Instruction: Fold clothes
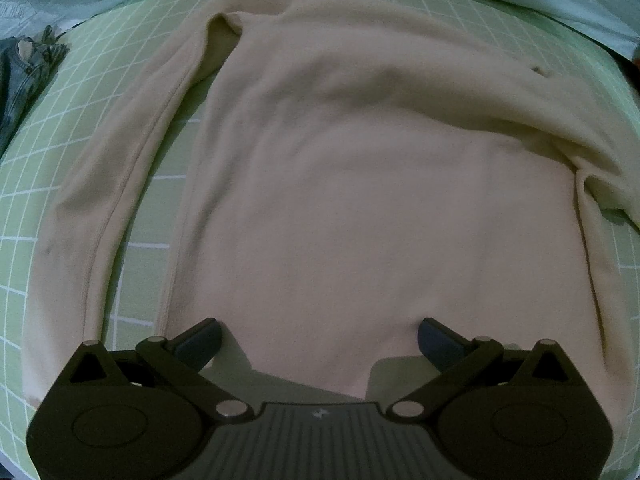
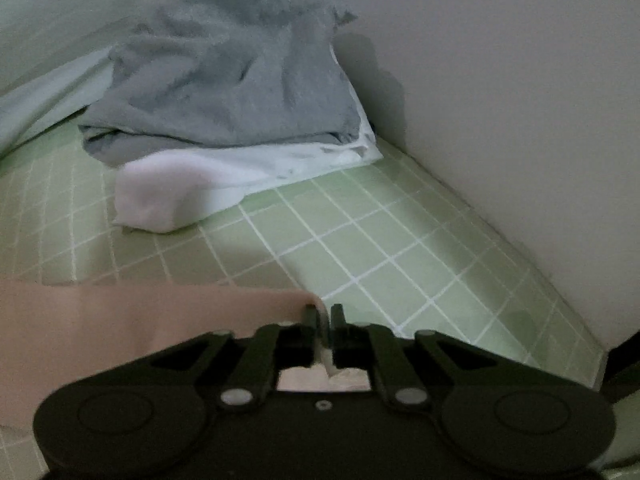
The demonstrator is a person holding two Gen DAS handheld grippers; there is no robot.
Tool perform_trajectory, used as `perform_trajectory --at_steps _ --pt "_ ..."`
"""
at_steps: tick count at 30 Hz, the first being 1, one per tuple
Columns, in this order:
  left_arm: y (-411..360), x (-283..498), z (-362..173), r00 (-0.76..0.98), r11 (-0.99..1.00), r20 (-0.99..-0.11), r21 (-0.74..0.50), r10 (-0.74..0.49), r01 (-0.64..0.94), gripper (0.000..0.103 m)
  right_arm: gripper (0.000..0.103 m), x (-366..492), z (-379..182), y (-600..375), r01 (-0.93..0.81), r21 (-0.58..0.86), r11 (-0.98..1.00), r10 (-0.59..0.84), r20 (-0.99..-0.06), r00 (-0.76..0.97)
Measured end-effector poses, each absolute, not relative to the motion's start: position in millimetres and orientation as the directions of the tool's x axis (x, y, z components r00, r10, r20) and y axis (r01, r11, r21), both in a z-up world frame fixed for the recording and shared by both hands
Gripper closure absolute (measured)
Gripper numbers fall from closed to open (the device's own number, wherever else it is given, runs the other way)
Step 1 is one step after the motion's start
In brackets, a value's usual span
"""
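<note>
A cream long-sleeved sweater (image 1: 340,184) lies flat on the green checked sheet (image 1: 92,92), its hem toward me and one sleeve (image 1: 104,208) stretched down the left side. My left gripper (image 1: 320,338) hovers open over the hem, fingers wide apart and holding nothing. In the right wrist view my right gripper (image 2: 323,316) is shut on a corner of the same cream sweater (image 2: 132,320), which spreads off to the left of the fingers.
A heap of grey clothing (image 2: 224,68) rests on a white garment (image 2: 168,196) at the back of the bed, beside a pale wall (image 2: 500,100). Dark greenish clothes (image 1: 24,72) lie at the far left edge in the left wrist view.
</note>
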State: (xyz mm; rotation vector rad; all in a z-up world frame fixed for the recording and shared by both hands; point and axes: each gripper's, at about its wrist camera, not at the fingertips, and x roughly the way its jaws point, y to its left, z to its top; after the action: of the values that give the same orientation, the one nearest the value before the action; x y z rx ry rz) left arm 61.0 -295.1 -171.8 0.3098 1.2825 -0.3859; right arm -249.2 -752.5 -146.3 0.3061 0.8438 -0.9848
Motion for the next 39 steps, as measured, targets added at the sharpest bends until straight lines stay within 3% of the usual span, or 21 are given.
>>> perform_trajectory --at_steps 1,2,3,5,10,14,17,21,25,31,35,39 --pt "-295 62 -172 0.236 0.896 -0.966 0.010 -0.106 0.444 0.000 0.076 -250 -147 -752 0.835 -0.132 0.534 -0.611 -0.743 0.273" --pt "-294 62 -173 0.236 0.896 -0.966 0.010 -0.106 0.443 0.000 0.056 -250 -148 -752 0.840 -0.130 0.526 -0.615 -0.741 0.270" --pt "-294 64 -174 0.236 0.897 -0.966 0.010 -0.106 0.443 0.000 0.043 -251 -148 -752 0.846 -0.127 0.518 -0.618 -0.739 0.267" --pt "-301 58 -173 0.236 0.900 -0.966 0.011 -0.103 0.436 0.000 0.034 -252 -149 -751 0.856 -0.122 0.502 -0.626 -0.735 0.261" --pt "-306 53 -171 0.235 0.902 -0.967 0.010 -0.101 0.432 0.000 0.029 -254 -153 -750 0.882 -0.108 0.459 -0.642 -0.726 0.245" --pt "-290 55 -168 0.237 0.900 -0.966 0.009 -0.106 0.437 0.000 0.020 -272 -152 -756 0.928 0.015 0.373 -0.612 -0.747 0.258" --pt "-289 53 -167 0.240 0.899 -0.964 0.007 -0.109 0.438 0.000 0.008 -272 -158 -759 0.939 -0.016 0.343 -0.629 -0.746 0.217" --pt "-281 52 -165 0.244 0.906 -0.960 -0.022 -0.136 0.422 0.000 0.006 -272 -156 -754 0.947 -0.029 0.319 -0.623 -0.760 0.186" --pt "-243 56 -157 0.291 0.955 -0.945 -0.059 -0.146 0.289 0.000 0.006 -267 -151 -726 0.931 -0.071 0.359 -0.613 -0.769 0.178" --pt "-173 58 -141 0.409 0.982 -0.912 0.061 -0.018 0.179 0.003 0.006 -265 -145 -666 0.891 -0.076 0.448 -0.575 -0.787 0.222" --pt "-146 54 -139 0.391 0.976 -0.920 0.094 0.010 0.194 0.022 0.007 -250 -143 -622 0.853 -0.068 0.517 -0.536 -0.803 0.260" --pt "-137 68 -147 0.383 0.968 -0.921 0.032 -0.068 0.248 0.036 0.007 -231 -135 -582 0.811 -0.073 0.581 -0.517 -0.802 0.298"
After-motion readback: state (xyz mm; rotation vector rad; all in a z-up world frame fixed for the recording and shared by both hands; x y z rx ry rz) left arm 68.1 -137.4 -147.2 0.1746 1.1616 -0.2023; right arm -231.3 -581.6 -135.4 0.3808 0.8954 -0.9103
